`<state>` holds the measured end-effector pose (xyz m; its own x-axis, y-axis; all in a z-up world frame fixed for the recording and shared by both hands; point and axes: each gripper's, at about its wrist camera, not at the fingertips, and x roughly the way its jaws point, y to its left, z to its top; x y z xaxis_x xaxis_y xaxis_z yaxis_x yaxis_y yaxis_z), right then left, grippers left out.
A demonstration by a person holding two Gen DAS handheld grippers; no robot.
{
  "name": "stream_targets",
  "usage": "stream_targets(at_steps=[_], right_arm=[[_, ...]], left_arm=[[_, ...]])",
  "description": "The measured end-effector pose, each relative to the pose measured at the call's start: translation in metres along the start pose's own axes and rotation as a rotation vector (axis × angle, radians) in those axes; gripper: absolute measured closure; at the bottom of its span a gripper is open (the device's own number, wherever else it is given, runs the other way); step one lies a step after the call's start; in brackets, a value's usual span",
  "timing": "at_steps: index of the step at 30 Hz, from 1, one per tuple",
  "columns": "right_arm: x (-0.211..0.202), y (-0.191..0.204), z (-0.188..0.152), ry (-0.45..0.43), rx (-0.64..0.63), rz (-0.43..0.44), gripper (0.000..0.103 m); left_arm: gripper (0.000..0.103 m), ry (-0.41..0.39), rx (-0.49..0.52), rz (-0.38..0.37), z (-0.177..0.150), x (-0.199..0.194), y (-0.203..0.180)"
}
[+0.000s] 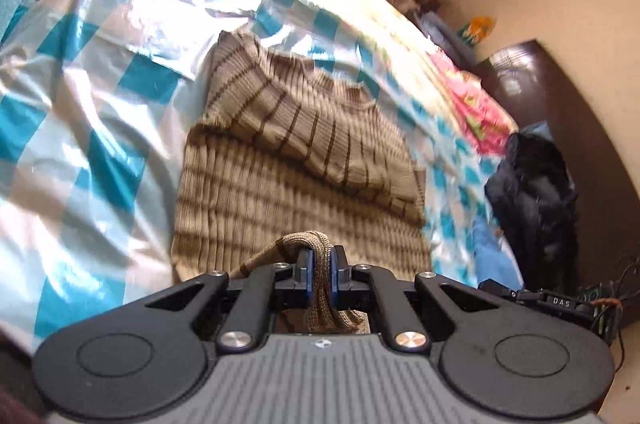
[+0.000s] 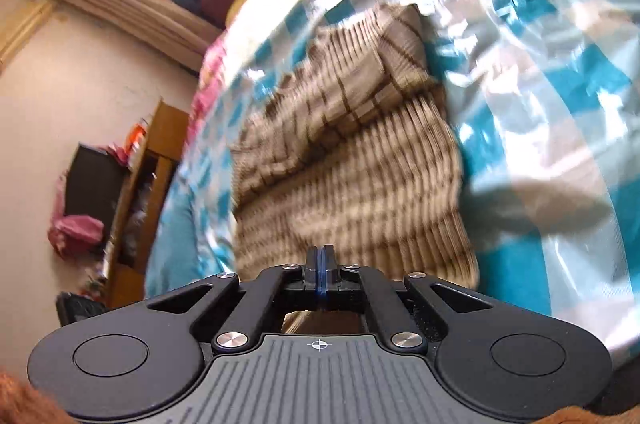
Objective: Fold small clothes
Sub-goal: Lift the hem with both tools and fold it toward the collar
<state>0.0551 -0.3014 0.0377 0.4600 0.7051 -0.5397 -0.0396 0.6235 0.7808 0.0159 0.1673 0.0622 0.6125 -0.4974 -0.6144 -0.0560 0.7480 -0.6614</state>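
A: What was hard to make out?

B: The right-wrist view was smeared by blur, so the striped beige knit top (image 2: 352, 160) read only as ribbed bands. Below the right gripper (image 2: 320, 260), the near hem of the top was cut off by the gripper body. The blue pads met flush with no cloth visible between them, so it was closed, and I couldn't tell whether it pinched anything.

A: And the left one?

B: The left gripper (image 1: 320, 264) was clamped on a bunched roll of the knit top (image 1: 296, 160), a fold standing up between the pads and trailing under the body. The rest of the top lay just ahead of it on the teal-and-white checked sheet (image 1: 100, 72), with a sleeve folded across its far half.

A: Edges and room?

B: To the left of that gripper the sheet was bare and wide. To the right the bed edge fell away close by, with a dark bundle (image 1: 536, 184) beyond it. In the right-wrist view the edge ran left of the top, a wooden shelf (image 2: 160, 160) standing well apart by the wall.
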Motion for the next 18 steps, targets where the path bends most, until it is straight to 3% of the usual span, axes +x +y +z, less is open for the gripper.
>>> stream_targets(at_steps=[2,5,7,11,14,18], right_arm=[[0.006,0.008,0.029,-0.076,0.0,0.025,0.102],[0.017,0.023,0.056,-0.113,-0.112,-0.056,0.101],[0.026,0.034,0.055,-0.032,-0.262,-0.124,0.096],[0.049,0.041,0.02,0.127,-0.507,-0.285,0.096],[0.065,0.029,-0.001,0.186,-0.566,-0.356,0.096],[0.076,0.022,-0.015,0.246,-0.526,-0.287,0.096]], left_arm=[[0.09,-0.047,0.015,0.004,0.022,0.007,0.001],[0.09,-0.048,0.07,0.052,0.036,0.02,0.002],[0.09,-0.01,0.073,0.045,0.03,0.029,0.006],[0.09,0.056,0.047,0.064,-0.001,0.034,0.02],[0.09,0.057,-0.014,0.079,-0.02,0.024,0.035],[0.09,0.038,-0.071,0.101,-0.034,0.004,0.049]])
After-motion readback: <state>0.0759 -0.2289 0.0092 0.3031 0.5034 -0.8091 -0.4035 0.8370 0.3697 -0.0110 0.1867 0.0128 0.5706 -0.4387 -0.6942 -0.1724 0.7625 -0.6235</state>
